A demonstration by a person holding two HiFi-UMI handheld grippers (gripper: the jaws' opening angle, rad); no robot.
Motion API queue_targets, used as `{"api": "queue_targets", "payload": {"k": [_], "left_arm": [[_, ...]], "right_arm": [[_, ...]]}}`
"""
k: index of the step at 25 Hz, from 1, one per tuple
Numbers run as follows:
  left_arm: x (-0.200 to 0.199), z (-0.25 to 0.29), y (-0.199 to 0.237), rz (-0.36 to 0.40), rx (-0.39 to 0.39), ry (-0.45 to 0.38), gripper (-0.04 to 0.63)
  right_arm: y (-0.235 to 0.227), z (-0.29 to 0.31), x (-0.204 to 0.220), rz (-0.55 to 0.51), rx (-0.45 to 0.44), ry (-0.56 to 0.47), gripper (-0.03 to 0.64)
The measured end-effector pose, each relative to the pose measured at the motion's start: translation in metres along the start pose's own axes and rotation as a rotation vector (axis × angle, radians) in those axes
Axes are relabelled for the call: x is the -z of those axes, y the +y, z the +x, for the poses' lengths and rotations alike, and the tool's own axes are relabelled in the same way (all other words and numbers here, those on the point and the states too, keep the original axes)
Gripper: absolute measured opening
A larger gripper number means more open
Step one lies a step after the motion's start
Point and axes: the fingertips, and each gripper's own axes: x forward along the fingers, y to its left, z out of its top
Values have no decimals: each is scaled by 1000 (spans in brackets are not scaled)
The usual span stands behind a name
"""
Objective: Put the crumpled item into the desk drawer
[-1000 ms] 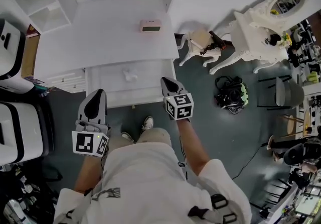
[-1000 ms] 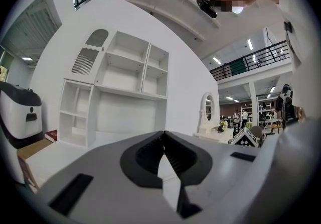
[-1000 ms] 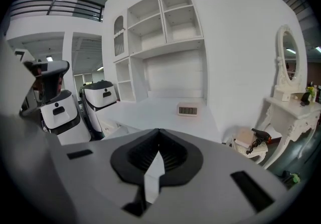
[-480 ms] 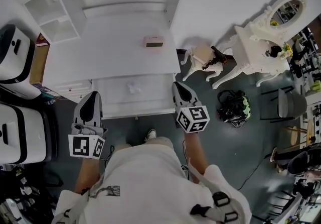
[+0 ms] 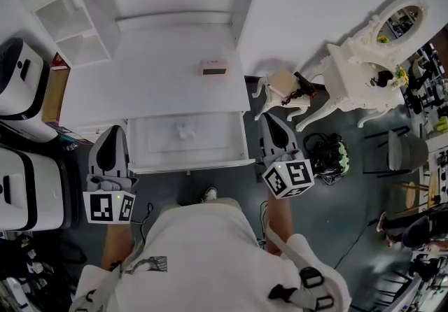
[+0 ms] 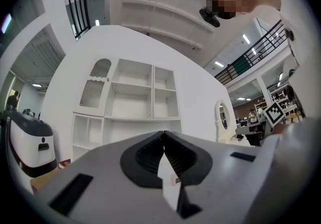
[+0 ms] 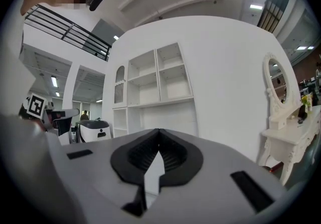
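Note:
The white desk (image 5: 140, 87) has its drawer (image 5: 210, 141) pulled open. A small crumpled white item (image 5: 185, 130) lies inside the drawer, near its middle. My left gripper (image 5: 114, 129) hangs left of the drawer front, shut and empty. My right gripper (image 5: 269, 117) is off the drawer's right corner, over the floor, also shut with nothing in it. In the left gripper view the left gripper (image 6: 163, 132) has its jaws pressed together, pointing at the shelf unit. The right gripper view shows the right gripper (image 7: 158, 130) the same way.
A small pink box (image 5: 213, 67) lies on the desk top. White shelves (image 5: 70, 24) stand behind the desk. A stool (image 5: 283, 87), an ornate vanity with mirror (image 5: 371, 45) and a black-and-green bag (image 5: 325, 150) are on the right. White machines (image 5: 24, 185) stand on the left.
Both grippers have drawn back from the drawer and spread apart, the right one moving right, the left one moving left. The crumpled item stays in the drawer.

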Motion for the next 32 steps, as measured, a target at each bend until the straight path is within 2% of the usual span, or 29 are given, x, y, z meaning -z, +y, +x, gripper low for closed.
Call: {"api": "queue_targets", "payload": {"k": [6,18,24,32], "left_arm": [[-11,6,9,28,-36,-16,15],[-34,-7,40,56,-159,-57,15],[-25,-18,45,42,-185,-38,15],[-12,-21,47,17,-176,-9,15]], "right_arm": [[-12,-5,-40,-53,16,-72,11],[-51,-19,-76,-111,97,-124,11],[-50,-29,-81,-118,109,-137,11],[-37,-21,-68,-102,90,-104,11]]}}
